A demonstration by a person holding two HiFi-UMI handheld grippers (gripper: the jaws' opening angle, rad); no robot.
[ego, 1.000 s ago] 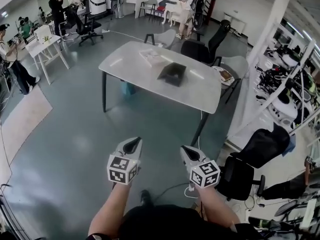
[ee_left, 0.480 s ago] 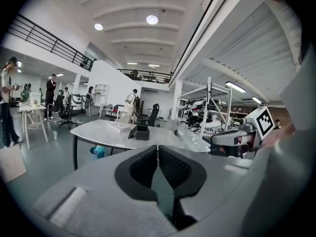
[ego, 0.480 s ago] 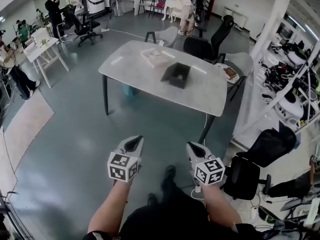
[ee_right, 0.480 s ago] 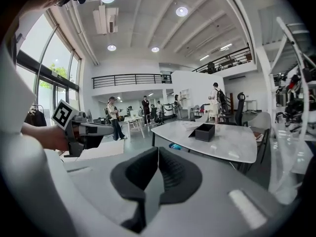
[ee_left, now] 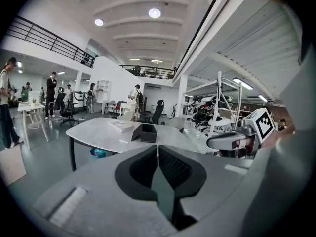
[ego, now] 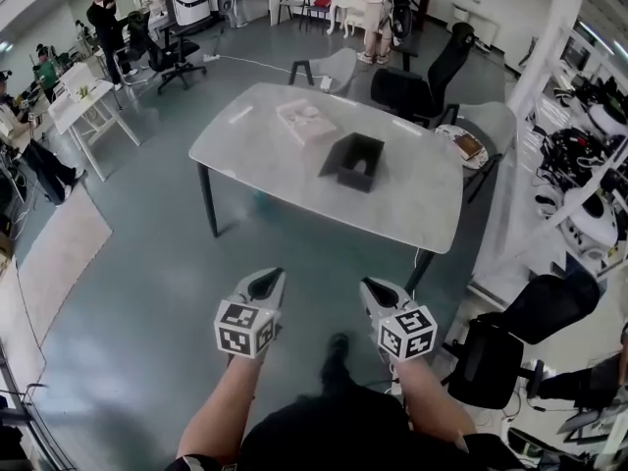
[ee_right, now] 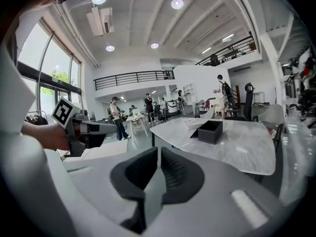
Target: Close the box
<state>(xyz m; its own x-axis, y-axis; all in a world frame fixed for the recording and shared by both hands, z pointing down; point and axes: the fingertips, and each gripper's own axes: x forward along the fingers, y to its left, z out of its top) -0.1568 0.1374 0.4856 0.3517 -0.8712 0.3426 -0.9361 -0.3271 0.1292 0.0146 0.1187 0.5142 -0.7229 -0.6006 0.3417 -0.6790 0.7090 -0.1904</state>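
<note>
An open black box (ego: 355, 160) stands on a grey-white table (ego: 255, 155) well ahead of me, its flap raised at the left side. It shows small in the left gripper view (ee_left: 147, 133) and the right gripper view (ee_right: 211, 131). My left gripper (ego: 270, 278) (ee_left: 157, 147) is shut and empty, held over the floor short of the table. My right gripper (ego: 371, 285) (ee_right: 159, 148) is beside it, also empty. Its jaws have just eased apart a hair, leaving only a thin slit. Both point toward the table.
A flat white item (ego: 306, 121) lies on the table behind the box. Office chairs (ego: 422, 91) stand at the far side, and another black chair (ego: 491, 356) at my right. A small white table (ego: 88, 96) and people stand at the left. A pale mat (ego: 54, 243) covers the floor at the left.
I have walked toward the table, so it and the box appear nearer and larger in all views. Both grippers travelled forward side by side, still empty.
</note>
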